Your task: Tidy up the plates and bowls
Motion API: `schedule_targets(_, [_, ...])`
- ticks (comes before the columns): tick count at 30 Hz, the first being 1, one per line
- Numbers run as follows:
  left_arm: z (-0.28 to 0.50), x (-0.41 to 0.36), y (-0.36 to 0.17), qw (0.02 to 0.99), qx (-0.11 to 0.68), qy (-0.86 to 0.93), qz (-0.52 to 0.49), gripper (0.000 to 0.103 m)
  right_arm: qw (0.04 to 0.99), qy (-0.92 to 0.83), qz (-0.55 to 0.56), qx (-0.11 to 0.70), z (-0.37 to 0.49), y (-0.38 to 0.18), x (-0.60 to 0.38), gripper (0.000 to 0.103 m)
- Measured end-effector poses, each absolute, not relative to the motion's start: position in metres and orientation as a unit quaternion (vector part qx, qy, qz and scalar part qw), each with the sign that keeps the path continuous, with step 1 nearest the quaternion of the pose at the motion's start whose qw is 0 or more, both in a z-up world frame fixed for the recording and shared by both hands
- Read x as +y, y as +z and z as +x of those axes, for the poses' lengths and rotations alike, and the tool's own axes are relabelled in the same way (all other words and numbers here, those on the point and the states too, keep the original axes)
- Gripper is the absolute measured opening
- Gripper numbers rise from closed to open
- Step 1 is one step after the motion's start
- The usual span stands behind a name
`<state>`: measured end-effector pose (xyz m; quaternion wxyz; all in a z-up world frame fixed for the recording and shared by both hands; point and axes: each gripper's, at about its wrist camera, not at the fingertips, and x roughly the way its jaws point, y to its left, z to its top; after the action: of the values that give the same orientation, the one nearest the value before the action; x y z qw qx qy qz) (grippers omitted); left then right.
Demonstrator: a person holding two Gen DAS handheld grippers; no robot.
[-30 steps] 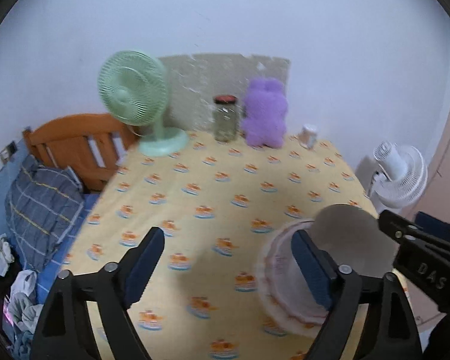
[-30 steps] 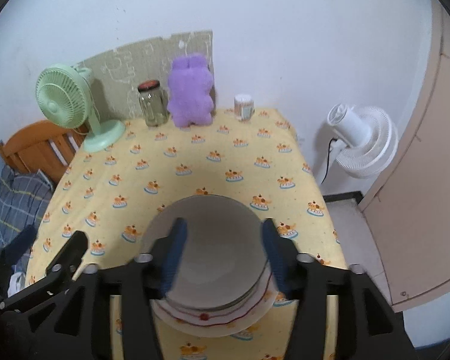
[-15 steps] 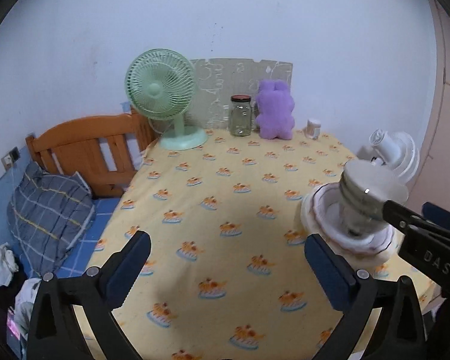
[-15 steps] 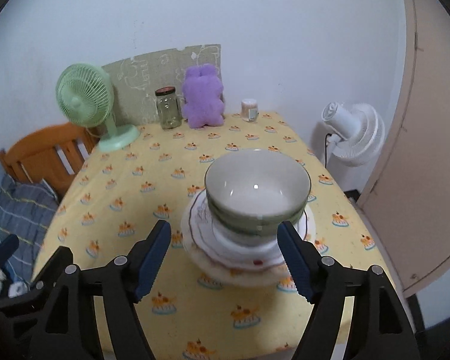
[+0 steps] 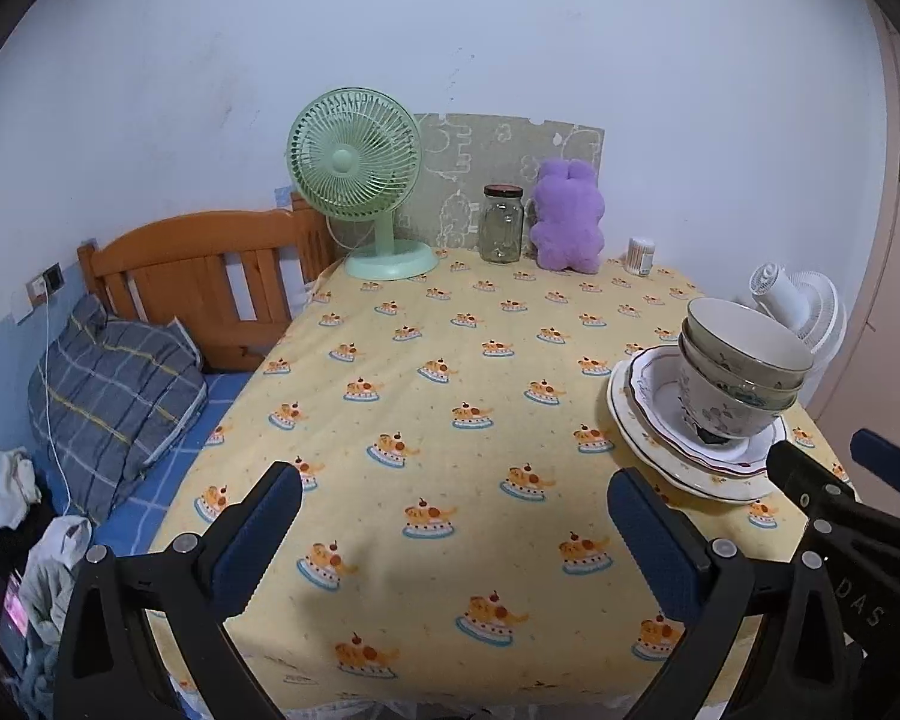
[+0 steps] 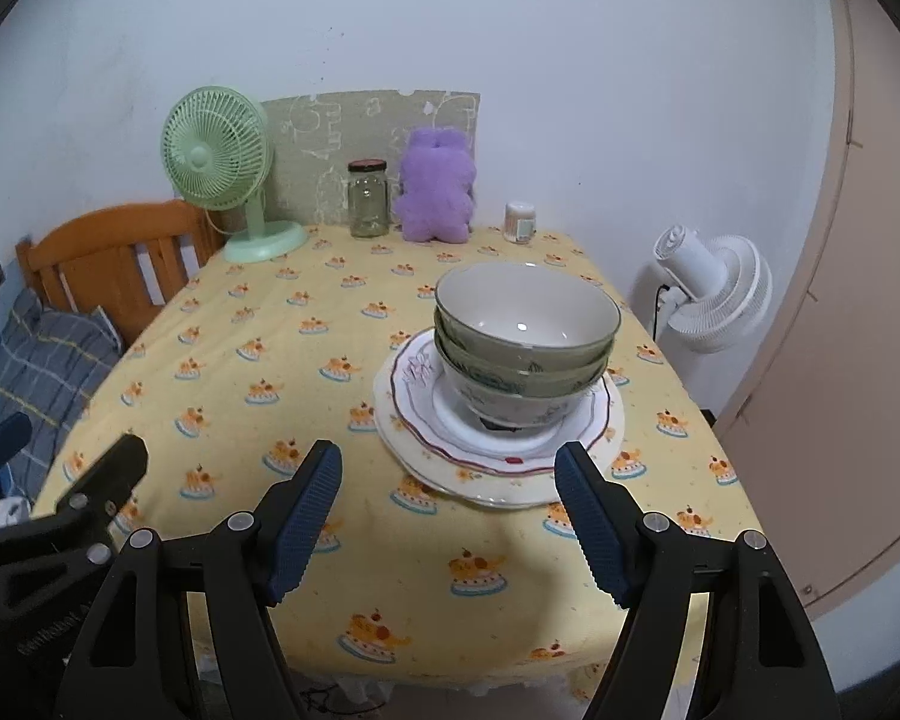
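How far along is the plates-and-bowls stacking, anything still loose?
Looks done: the bowls sit nested on the stacked plates near the right side of the table. In hand: nothing; the left gripper and right gripper are both open and short of the stack. Left: no loose dishes visible; only the fan, jar and plush toy share the table.

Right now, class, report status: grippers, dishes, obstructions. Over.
Left gripper open, empty. Right gripper open, empty. Nested green-rimmed ceramic bowls sit on stacked scalloped white plates. Nothing blocking them.
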<state>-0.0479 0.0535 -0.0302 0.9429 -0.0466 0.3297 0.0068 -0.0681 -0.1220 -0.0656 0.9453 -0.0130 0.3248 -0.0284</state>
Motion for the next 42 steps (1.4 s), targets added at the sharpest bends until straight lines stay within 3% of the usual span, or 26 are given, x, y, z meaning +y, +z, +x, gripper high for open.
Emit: schedule_targets(42, [-0.058,0.038,-0.021,0.949,0.313,-0.006,-0.036,0.103,0.945,-0.031,0.018,0.326,-0.078,-0.062,-0.132,0.076])
